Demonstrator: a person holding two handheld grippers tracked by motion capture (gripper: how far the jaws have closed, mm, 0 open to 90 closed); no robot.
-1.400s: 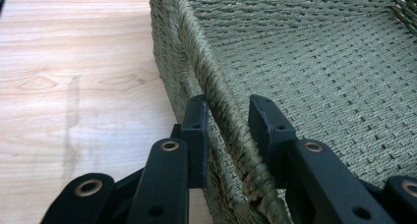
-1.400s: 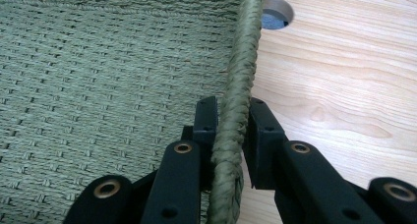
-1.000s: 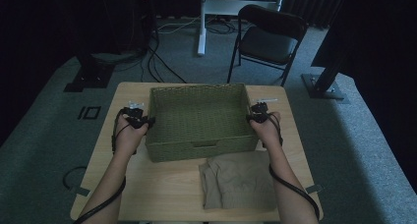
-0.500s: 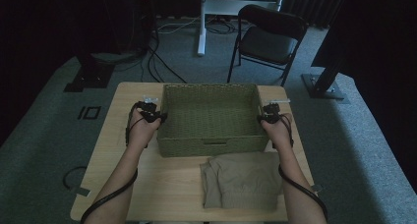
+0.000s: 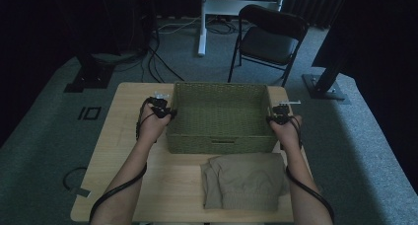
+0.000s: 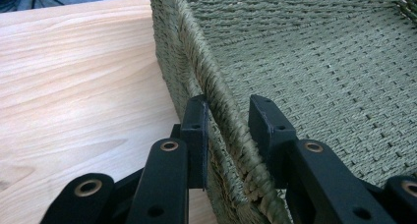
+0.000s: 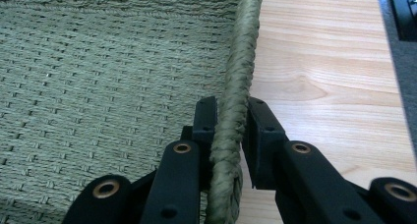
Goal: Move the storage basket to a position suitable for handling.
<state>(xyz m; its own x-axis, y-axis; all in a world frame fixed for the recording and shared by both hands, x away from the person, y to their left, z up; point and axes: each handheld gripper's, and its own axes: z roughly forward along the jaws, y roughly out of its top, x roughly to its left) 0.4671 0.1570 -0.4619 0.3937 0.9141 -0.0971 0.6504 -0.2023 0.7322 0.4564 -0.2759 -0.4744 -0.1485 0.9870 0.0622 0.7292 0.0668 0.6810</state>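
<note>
Wooden worktop (image 5: 123,151) over grey carpet (image 5: 44,151) bears an empty green woven basket (image 5: 219,116), left gripper (image 6: 228,123) and right gripper (image 7: 230,118) each clamping a side rim.

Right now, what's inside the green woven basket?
Nothing visible: the basket shows bare woven floor in all views. The near corners behind its front wall are hidden. Left gripper and right gripper clamp its side rims.

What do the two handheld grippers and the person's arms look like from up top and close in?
The left gripper and the right gripper are compact black units, each trailing a black cable along the forearm. Close up, each has two flat matte-black jaws on black link arms with brass-ringed pivot holes. A pale plate sits on top of each. The forearms are bare, with no sleeves visible.
</note>
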